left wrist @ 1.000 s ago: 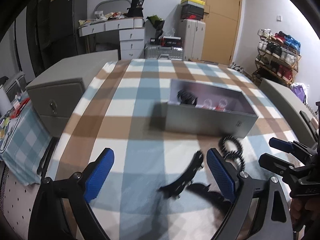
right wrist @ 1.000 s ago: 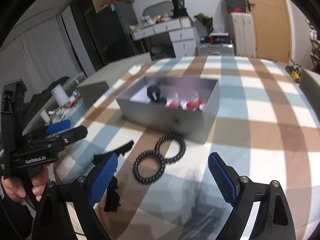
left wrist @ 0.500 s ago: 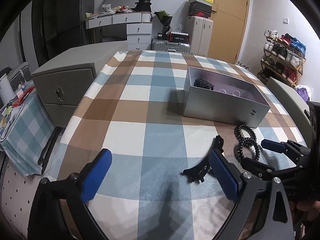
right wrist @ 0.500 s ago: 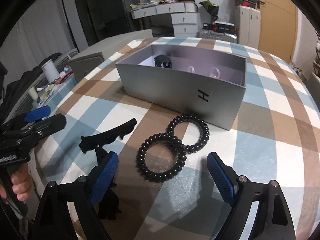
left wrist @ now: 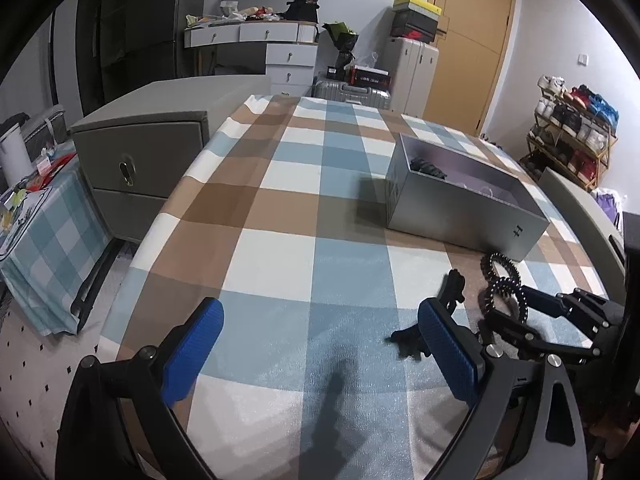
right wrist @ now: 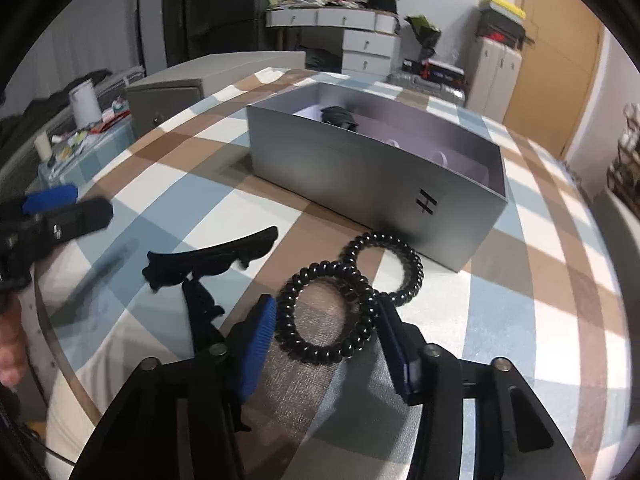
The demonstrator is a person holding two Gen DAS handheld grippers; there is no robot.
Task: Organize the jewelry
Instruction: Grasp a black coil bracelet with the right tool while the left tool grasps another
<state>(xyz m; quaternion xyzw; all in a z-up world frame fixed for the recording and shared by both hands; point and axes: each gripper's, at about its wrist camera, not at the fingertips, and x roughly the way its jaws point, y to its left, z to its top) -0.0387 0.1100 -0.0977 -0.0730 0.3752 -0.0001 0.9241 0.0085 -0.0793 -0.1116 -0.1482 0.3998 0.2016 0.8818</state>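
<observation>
Two black spiral hair ties lie on the plaid tablecloth in front of a silver box. My right gripper is low over the near tie, its blue pads either side of it, partly closed but not gripping. The far tie overlaps it. A black hair claw lies to the left. My left gripper is open and empty above the cloth. In the left wrist view the ties and claw show at right. The box holds a dark item.
A second black clip lies by my right gripper's left finger. A grey cabinet stands left of the table. The table's near edge is close to both grippers. A shoe rack is at far right.
My right gripper has moved down and forward onto the near hair tie, and its fingers have narrowed around it. My left gripper has drifted left and stays open.
</observation>
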